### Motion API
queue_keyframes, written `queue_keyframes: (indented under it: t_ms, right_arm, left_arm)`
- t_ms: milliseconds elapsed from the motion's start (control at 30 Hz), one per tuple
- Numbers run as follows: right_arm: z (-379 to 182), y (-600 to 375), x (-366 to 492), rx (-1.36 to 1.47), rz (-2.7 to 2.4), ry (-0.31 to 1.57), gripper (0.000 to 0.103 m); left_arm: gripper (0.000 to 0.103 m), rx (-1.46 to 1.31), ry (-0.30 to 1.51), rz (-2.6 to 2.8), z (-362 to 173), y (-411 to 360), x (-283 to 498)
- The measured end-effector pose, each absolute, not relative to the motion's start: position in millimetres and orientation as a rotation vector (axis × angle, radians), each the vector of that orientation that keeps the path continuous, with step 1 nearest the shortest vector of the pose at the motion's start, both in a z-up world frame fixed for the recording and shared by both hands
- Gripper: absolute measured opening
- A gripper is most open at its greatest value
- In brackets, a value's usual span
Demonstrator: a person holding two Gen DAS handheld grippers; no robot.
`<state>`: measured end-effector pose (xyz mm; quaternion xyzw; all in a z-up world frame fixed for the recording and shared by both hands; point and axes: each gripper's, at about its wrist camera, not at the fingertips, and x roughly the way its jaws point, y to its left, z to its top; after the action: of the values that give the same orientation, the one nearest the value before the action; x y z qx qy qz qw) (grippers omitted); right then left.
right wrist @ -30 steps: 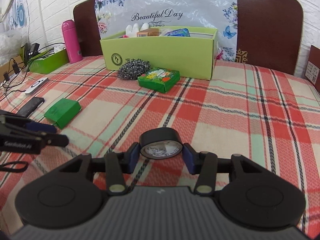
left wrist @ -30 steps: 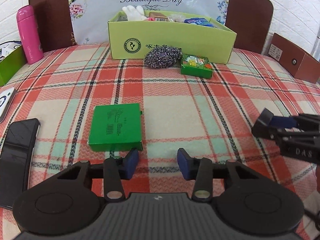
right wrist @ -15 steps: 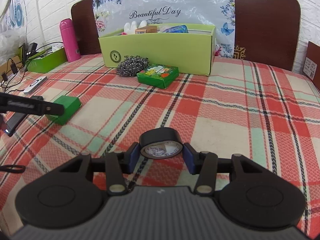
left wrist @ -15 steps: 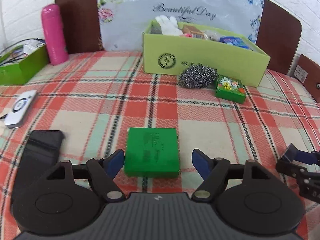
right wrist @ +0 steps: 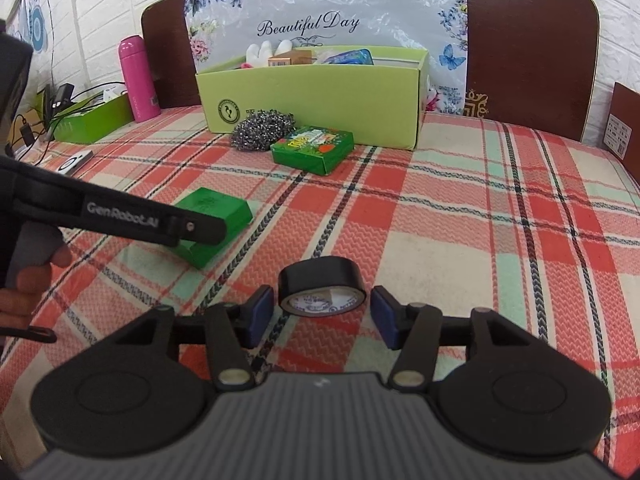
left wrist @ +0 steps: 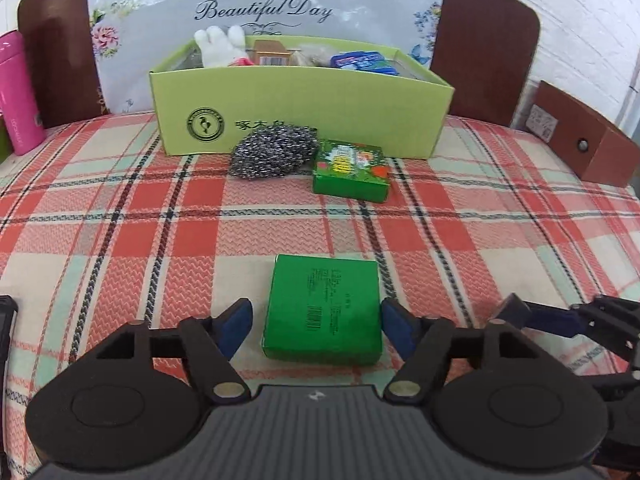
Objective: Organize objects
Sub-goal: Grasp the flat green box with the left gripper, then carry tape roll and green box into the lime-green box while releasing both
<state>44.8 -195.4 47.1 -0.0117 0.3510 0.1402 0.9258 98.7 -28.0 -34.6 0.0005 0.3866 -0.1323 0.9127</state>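
My left gripper [left wrist: 316, 322] is spread wide, straddling the plain green box [left wrist: 323, 307] to grab it, pads clear. My right gripper [right wrist: 322, 316] is opening, tape roll [right wrist: 322, 288] between them untouched on the plaid cloth [right wrist: 460, 220].

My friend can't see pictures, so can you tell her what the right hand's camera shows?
The right gripper, its jaws opening, has a black tape roll between its blue pads, not squeezed, on a plaid tablecloth. To its left, the left gripper reaches over a plain green box. Behind them sits a light green cardboard box full of things.
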Motion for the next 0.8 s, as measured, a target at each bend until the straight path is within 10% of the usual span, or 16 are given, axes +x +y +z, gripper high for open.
queue_keyframes:
  t_ms: [800]
  right_arm:
    - [93,-187,76,-0.087,0.312,0.495,0.046]
  left_arm:
    - [0.064,-0.085,0.612,-0.379,34,-22,124]
